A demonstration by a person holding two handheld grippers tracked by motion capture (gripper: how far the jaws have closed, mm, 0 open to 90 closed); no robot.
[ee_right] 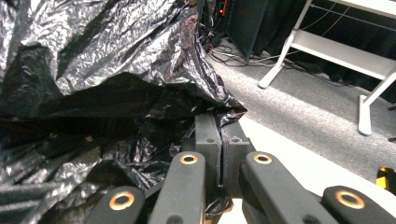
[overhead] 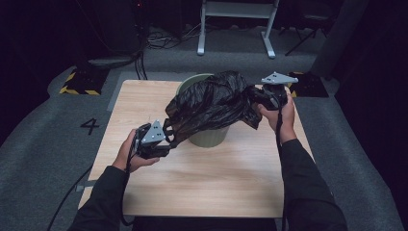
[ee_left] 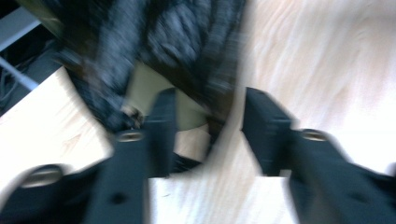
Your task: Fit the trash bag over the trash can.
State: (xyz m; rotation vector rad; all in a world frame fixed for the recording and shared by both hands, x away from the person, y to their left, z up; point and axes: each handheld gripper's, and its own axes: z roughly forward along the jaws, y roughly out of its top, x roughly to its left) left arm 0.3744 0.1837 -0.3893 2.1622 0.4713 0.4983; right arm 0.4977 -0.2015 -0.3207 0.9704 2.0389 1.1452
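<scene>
- A crumpled black plastic bin bag (overhead: 211, 103) is draped over the top of a pale green round plastic bin (overhead: 208, 136), which stands upright near the middle of the light wooden counter (overhead: 202, 183).
- The bag covers most of the bin's mouth; a strip of green rim shows at the back left, and what lies inside the bin cannot be made out.
- The right tool (overhead: 263, 98), held in the person's right hand (overhead: 281, 115), sits at the bag's right edge, level with the top of the bin.
- In the right gripper view its jaws are pressed together with a fold of the black film (ee_right: 116, 93) pinched between them.
- The left tool (overhead: 166, 139), in the left hand (overhead: 130, 151), is low at the bag's front left corner, just beside the bin's wall.
- In the left gripper view, which is blurred, its jaws stand apart, with bag film (ee_left: 154, 56) and the green bin wall (ee_left: 187, 112) just ahead of them; whether any film touches a jaw I cannot tell.
- The bag stretches between the two tools across the bin's top.
</scene>
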